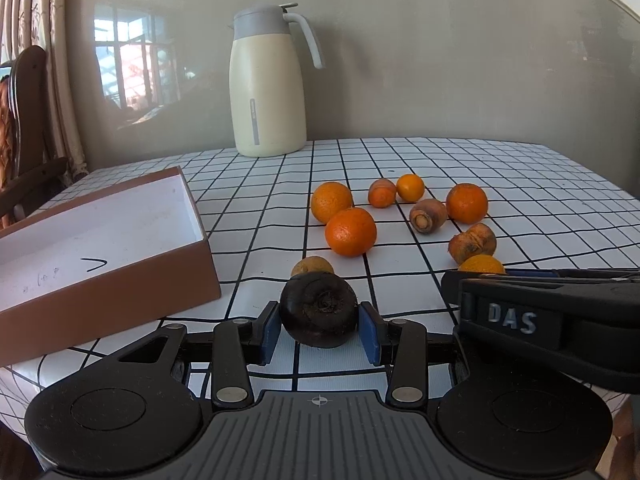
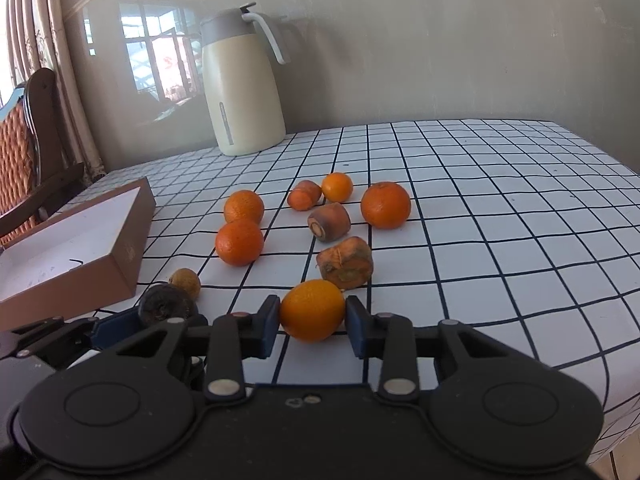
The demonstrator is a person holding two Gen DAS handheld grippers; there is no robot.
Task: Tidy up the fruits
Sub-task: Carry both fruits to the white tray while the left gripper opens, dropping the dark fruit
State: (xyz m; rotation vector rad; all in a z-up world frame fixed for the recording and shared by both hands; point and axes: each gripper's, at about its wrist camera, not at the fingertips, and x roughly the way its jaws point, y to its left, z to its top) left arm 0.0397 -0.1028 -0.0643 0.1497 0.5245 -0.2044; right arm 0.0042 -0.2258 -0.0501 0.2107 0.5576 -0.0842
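Observation:
My left gripper (image 1: 319, 326) is shut on a dark, round, brown-black fruit (image 1: 319, 308), with a blue pad pressed against each side, just above the checked tablecloth. My right gripper (image 2: 312, 320) is shut on a small orange (image 2: 312, 309), its pads touching both sides. In the right wrist view the dark fruit (image 2: 166, 305) shows at the lower left. Several oranges (image 1: 350, 231) and carrot stubs (image 1: 427, 215) lie scattered beyond both grippers. A small yellowish fruit (image 1: 312, 266) sits right behind the dark one.
An open brown box (image 1: 120, 280) with a white inside lies at the left, close to my left gripper. A cream thermos jug (image 1: 266, 84) stands at the back by the wall. A wooden chair (image 2: 36, 140) is off the table's left side.

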